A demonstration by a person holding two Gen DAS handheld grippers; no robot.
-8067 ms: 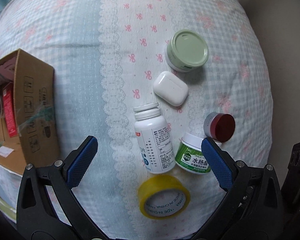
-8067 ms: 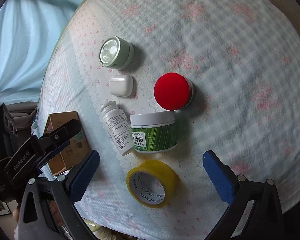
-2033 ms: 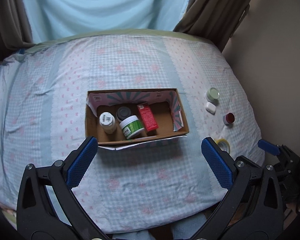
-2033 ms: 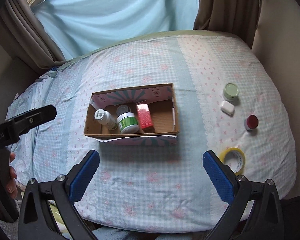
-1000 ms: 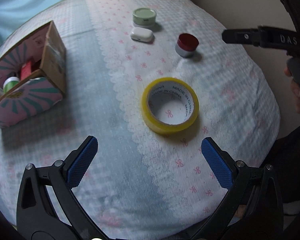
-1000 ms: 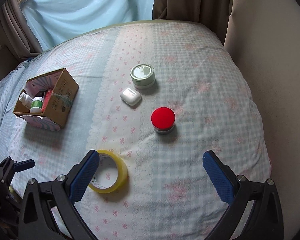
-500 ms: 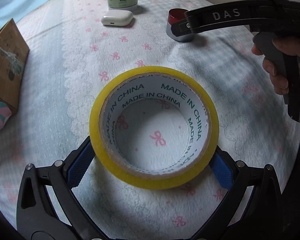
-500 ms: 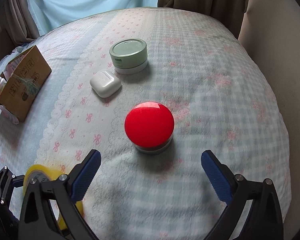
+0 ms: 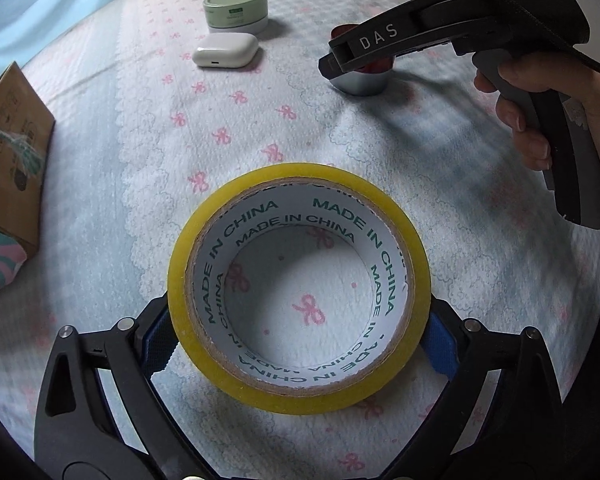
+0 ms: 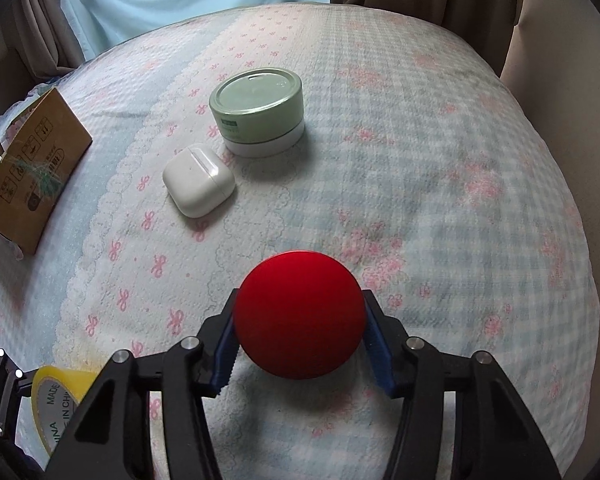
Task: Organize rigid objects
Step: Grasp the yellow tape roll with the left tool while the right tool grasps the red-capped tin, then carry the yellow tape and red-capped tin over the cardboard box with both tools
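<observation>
The left gripper (image 9: 300, 336) clamps the yellow tape roll (image 9: 299, 392) by its outer sides – it lies flat on the bed (image 9: 460, 240). The right gripper (image 10: 300, 340) is closed on the red-lidded jar (image 10: 300, 320). Farther off sit a white earbud case (image 10: 198, 184) and green tin (image 10: 258, 110) – the cardboard box (image 10: 28, 168) at far left.

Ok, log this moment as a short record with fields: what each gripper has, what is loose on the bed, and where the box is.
left gripper: closed around yellow tape roll, pads on its sides
right gripper: closed around red-lidded jar
loose on bedspread: green tin, white earbud case, side by side
cardboard box: far left, contents mostly hidden
lifted yet: cannot tell
</observation>
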